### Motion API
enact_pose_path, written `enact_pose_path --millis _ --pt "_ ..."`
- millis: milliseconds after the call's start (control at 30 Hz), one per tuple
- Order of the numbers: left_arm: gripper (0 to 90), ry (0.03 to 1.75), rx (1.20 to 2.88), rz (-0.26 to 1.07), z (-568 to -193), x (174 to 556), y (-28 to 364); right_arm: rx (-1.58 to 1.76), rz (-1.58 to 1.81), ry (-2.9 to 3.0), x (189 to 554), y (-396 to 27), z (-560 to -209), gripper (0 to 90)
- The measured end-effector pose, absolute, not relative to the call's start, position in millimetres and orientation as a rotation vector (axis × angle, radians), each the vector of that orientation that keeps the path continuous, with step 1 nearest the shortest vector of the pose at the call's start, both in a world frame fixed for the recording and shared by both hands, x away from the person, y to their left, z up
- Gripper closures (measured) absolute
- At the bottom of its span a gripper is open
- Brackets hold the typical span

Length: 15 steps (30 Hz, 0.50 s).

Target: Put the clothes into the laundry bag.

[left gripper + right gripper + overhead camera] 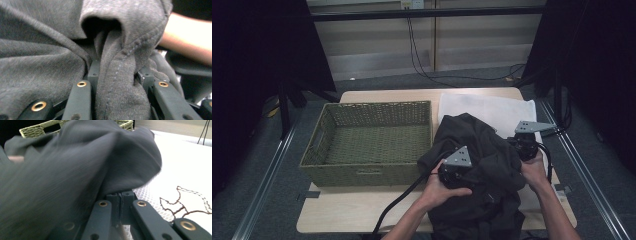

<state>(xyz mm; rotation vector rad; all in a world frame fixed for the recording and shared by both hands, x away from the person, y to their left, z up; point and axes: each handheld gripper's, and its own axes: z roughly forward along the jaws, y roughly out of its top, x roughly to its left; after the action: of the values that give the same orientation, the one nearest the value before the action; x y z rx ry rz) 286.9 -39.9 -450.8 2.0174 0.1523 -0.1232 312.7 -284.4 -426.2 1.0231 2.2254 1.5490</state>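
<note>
A dark grey garment (477,145) lies bunched on the table's right half, partly over a white cloth (507,107). My left gripper (463,176) presses into its near left side. In the left gripper view the jaws of this gripper (117,75) are shut on a thick stitched fold of the garment (120,100). My right gripper (516,147) sits at the garment's right edge. In the right gripper view its jaws (121,195) are closed together, pinching the thin edge of the garment (75,165), which drapes up and to the left.
An empty green wicker basket (317,150) stands on the left of the wooden table (357,210), next to the garment. The white cloth (190,170) bears a brown stitched outline (185,202). A forearm (190,45) crosses behind the fabric.
</note>
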Motion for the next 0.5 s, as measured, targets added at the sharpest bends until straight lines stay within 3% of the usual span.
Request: enact_pose_path --millis 300,500 --pt "64.8 0.219 2.157 -0.135 -486 295 -57 0.988 1.572 2.206 309 -283 -416 89.0" --pt "61.2 0.231 2.134 -0.129 -489 294 -56 0.974 1.573 2.200 305 -278 -410 89.0"
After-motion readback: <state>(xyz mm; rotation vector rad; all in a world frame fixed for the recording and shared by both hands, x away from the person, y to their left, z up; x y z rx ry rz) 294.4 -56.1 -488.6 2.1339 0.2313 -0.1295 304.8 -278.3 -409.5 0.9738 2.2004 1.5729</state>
